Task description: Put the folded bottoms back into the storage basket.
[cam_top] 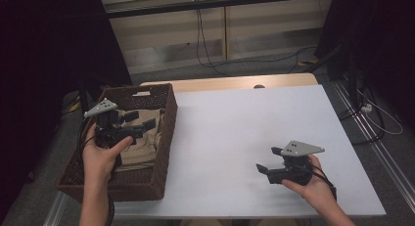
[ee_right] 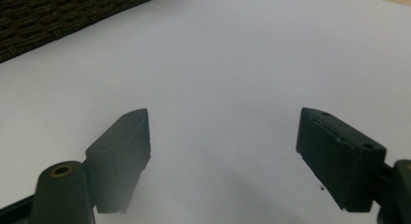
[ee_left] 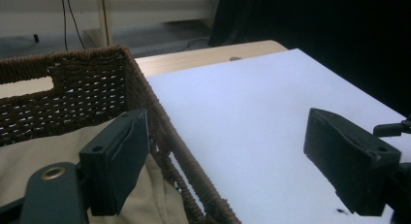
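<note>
Beige cloth (cam_top: pixel 142 145) in basket (cam_top: pixel 169 118), beneath left gripper (cam_top: pixel 139 121) open jaws

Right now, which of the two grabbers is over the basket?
The left gripper. It hangs above the brown woven basket with the beige cloth inside, jaws open. The right gripper is over the bare white table.

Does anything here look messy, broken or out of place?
Nothing stands out. The brown wicker basket sits squarely at the left edge of the white table, with beige cloth loosely bunched inside it. The left gripper hangs over the basket, the right gripper over bare table; both are open and empty.
</note>
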A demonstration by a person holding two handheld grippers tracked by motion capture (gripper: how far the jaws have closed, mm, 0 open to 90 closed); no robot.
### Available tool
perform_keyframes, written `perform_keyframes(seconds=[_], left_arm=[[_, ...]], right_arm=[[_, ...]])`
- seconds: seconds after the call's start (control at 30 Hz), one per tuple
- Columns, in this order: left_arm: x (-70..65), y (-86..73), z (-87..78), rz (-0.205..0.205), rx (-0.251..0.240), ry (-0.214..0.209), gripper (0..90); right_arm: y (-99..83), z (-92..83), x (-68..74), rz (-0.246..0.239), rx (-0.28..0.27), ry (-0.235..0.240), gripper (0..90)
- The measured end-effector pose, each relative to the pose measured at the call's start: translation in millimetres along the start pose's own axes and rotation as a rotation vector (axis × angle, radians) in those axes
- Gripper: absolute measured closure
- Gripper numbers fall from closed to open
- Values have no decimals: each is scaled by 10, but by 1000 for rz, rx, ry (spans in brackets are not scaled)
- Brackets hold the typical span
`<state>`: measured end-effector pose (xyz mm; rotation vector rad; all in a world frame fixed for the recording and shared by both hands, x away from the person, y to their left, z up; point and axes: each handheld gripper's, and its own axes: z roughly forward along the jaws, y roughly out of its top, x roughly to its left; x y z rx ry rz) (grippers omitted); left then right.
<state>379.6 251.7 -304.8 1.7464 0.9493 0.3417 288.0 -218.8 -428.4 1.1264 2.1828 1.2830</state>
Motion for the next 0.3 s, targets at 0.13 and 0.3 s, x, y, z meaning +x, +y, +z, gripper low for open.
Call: perform_keyframes(seconds=[0.13,0.3], left_arm=[[-86,-66,-48,-1,-82,-20,154],[-139,-65,-104,1,-130,-25,149]], right_arm=[[-81,-57,-39,14,7,-5,193],[-164,-122,-107,30,10,-26,190]])
